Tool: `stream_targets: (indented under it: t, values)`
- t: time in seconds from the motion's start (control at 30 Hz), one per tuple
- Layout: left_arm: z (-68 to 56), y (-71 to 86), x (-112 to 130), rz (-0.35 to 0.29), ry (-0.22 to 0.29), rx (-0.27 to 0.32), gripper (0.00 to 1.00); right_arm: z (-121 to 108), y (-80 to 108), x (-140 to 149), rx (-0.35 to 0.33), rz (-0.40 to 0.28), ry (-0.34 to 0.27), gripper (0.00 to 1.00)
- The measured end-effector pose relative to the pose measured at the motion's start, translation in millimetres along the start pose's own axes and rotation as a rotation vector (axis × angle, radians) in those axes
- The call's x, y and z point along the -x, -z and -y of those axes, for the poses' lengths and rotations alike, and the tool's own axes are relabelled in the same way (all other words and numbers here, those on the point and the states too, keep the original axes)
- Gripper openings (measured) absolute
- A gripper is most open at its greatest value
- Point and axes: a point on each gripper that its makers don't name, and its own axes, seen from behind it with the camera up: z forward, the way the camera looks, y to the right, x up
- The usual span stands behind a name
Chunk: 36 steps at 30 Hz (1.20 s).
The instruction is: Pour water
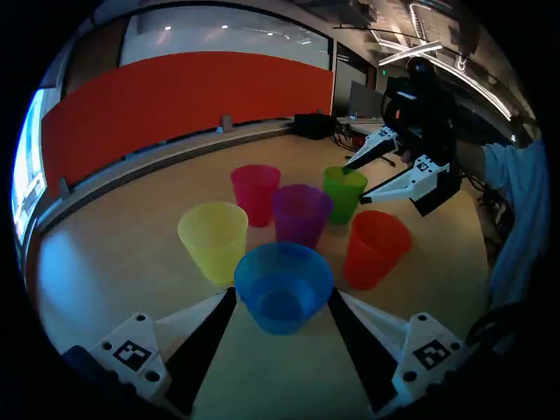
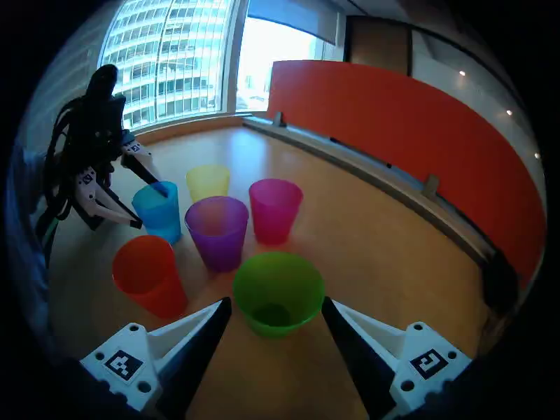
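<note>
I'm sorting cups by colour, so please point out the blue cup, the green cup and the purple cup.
blue cup (image 1: 283,288), left gripper view, inner wall.
green cup (image 2: 278,294), right gripper view, inner wall.
purple cup (image 2: 218,245), right gripper view, front wall.

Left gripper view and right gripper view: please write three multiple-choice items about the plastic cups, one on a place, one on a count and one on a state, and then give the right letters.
1. Which cup stands between the tongs of the left gripper?
A. the translucent blue plastic cup
B. the yellow one
C. the orange one

2. How many coloured plastic cups stand on the wooden surface?
A. four
B. six
C. eight

3. How does the translucent green plastic cup stand?
A. on its side
B. upright, mouth up
C. upside down

Answers:
1 A: the blue cup sits between those tongs.
2 B: with blue and green stand the yellow cup, pink cup, purple cup and orange cup.
3 B: its open rim faces up.
</note>
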Motion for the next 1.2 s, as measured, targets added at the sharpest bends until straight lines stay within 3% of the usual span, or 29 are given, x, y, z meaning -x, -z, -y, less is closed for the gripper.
stream_targets:
  t: [0.67, 0.87, 1.2]
  values:
    - [0.4, -6.7, -3, -0.007, 0.002, -0.005, 0.95, 0, -8.1, -3, -0.005, -0.003, -0.01, 1.0]
    - [-0.7, -7.5, -1, -0.002, -0.004, -0.007, 0.87, 0, -12.8, -4, -0.009, -0.004, -0.016, 1.0]
    - [-1.0, -8.5, -2, -0.009, -0.006, -0.008, 0.87, 0, -17.9, -3, -0.013, -0.006, -0.028, 1.0]
